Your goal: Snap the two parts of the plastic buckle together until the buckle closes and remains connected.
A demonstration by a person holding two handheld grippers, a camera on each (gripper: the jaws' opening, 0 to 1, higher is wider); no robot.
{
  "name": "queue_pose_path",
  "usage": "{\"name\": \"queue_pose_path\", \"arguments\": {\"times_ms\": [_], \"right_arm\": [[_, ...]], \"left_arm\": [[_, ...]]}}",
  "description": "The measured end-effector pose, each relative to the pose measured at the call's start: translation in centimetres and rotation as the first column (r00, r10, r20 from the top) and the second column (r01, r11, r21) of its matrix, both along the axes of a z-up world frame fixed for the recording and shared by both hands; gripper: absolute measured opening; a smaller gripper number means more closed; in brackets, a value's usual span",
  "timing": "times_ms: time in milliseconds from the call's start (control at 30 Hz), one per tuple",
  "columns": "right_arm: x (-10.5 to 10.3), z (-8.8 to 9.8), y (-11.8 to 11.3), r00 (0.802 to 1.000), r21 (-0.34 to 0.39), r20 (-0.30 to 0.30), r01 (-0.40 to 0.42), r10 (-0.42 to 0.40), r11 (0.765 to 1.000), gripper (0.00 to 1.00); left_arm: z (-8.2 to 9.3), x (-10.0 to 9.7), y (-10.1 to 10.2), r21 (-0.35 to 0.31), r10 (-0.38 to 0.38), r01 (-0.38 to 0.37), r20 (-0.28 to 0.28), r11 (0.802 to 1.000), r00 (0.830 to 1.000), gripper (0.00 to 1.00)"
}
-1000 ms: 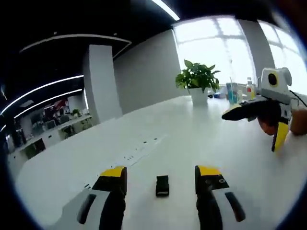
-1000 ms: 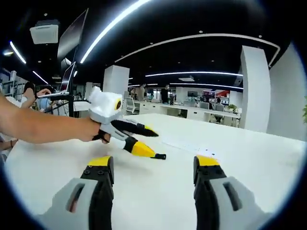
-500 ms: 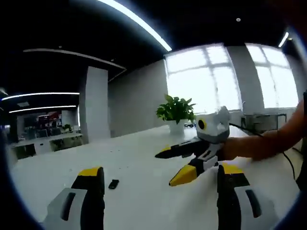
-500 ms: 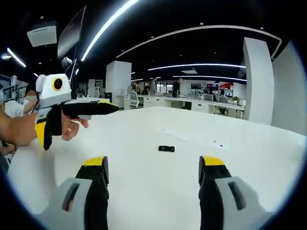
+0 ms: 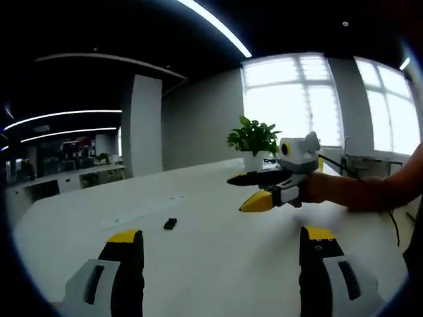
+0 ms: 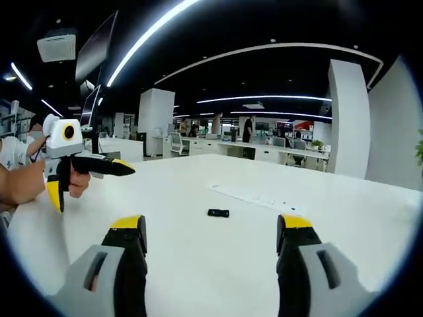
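Observation:
A small black plastic buckle (image 5: 170,224) lies on the white table (image 5: 218,218), beyond and a little right of my left gripper's left jaw. My left gripper (image 5: 221,241) is open and holds nothing. In the right gripper view the buckle (image 6: 218,212) rests on the table ahead, between and beyond the jaws. My right gripper (image 6: 210,228) is open too, with nothing in it. The right gripper (image 5: 254,190), held by a hand, enters the left gripper view at centre right with its jaws apart. The left gripper (image 6: 86,178) shows at the far left of the right gripper view, also held by a hand.
A potted plant (image 5: 254,140) stands at the table's far end by bright windows. A thin white strip (image 6: 254,195) lies on the table behind the buckle. Desks and chairs fill the office beyond, and a person's arm (image 6: 20,185) reaches in from the left.
Both grippers have drawn back from the buckle, which now looks smaller and farther off. The left gripper has swung away to the far left of the right gripper view. The buckle has not moved.

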State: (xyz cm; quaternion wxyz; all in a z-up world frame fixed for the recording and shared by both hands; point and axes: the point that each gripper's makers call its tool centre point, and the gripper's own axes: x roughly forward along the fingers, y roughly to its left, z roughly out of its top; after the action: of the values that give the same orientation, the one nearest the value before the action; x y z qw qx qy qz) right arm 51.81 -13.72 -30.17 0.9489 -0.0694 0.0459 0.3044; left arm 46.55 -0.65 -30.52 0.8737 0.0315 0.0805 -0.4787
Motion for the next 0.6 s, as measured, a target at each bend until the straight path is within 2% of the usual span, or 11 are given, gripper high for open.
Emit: {"name": "queue_pose_path", "arguments": {"times_ms": [133,333,500,600], "right_arm": [[0.1,-0.2,-0.1,1.0,0.006,-0.005,-0.001,0.001,1.0,0.8],[0.1,-0.8,-0.2,1.0,0.001,-0.021,0.009,-0.009,1.0,0.79],[-0.1,-0.3,0.0,1.0,0.01,-0.01,0.009,-0.009,1.0,0.79],[-0.1,-0.8,0.3,1.0,-0.025,-0.008,0.005,-0.005,1.0,0.79]], "left_arm": [[-0.4,0.3,0.3,-0.003,0.01,-0.01,-0.01,1.0,1.0,0.99],[-1.4,0.6,0.6,0.027,0.026,-0.025,-0.021,0.999,0.999,0.99],[-1.1,0.3,0.5,0.034,0.034,-0.033,-0.014,0.999,0.999,0.99],[-0.9,-0.5,0.2,0.043,0.019,-0.019,-0.007,0.999,1.0,0.99]]}}
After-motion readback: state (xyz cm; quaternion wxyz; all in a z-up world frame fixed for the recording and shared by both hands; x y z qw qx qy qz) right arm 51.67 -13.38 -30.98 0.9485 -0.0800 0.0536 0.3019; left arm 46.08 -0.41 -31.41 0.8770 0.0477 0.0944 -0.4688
